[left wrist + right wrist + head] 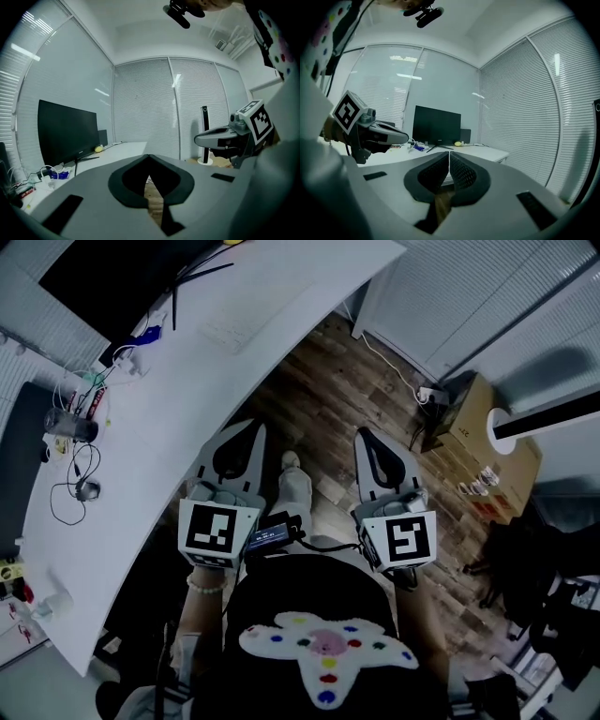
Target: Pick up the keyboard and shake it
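Note:
I see no keyboard for certain. A dark flat slab lies at the far left edge of the white desk, and I cannot tell what it is. Both grippers hang side by side over the wooden floor, in front of the person's lap and to the right of the desk. The left gripper is shut with nothing in it, its jaw tips meeting in its own view. The right gripper is likewise shut and empty. Each shows in the other's view: the right gripper and the left gripper.
A black monitor stands at the desk's far end, with a small yellow object beside it. A mouse, cables and small items lie on the desk's left part. A cardboard box and a power strip sit on the floor at right.

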`<state>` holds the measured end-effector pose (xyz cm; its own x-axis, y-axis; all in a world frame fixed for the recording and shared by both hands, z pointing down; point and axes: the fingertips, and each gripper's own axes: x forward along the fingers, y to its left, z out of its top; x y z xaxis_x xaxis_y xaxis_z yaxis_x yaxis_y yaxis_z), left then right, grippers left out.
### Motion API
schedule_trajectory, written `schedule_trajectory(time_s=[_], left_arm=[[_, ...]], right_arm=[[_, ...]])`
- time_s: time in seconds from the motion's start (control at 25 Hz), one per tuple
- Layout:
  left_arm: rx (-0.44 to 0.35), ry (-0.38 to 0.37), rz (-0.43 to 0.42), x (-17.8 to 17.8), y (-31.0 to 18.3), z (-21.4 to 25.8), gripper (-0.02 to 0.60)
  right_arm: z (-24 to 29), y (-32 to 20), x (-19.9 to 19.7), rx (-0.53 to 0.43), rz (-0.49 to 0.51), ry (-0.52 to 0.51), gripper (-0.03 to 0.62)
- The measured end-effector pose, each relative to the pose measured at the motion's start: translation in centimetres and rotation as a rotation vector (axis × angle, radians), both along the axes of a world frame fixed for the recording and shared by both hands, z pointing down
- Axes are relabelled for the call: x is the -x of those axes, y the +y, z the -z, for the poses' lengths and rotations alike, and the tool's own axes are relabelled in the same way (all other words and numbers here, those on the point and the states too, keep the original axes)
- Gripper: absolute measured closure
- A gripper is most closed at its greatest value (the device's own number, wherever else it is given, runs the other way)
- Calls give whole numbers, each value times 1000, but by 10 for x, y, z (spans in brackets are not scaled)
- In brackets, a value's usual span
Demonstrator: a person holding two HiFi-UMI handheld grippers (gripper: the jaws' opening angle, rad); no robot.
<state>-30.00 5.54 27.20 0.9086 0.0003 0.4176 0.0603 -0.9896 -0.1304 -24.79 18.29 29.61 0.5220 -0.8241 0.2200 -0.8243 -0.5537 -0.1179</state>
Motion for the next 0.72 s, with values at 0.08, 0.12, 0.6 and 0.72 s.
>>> schedule_trajectory(time_s=[0.08,0.12,0.6,0.72], left_arm=[[13,-4,-7,-18,-9,-5,566],[19,-1,-11,-28,-12,-6,566],[35,-25,19,-135,-101,-23,566],[45,-32,32,-156,-122,-29,566]], right_arm=[[-4,-6,-16,6,-9,-13,560],[-6,-10,-24,-4,-2,-23,560],[-11,-107,-130,0,107,0,562],[-14,-131,-154,-4,112,-16,562]])
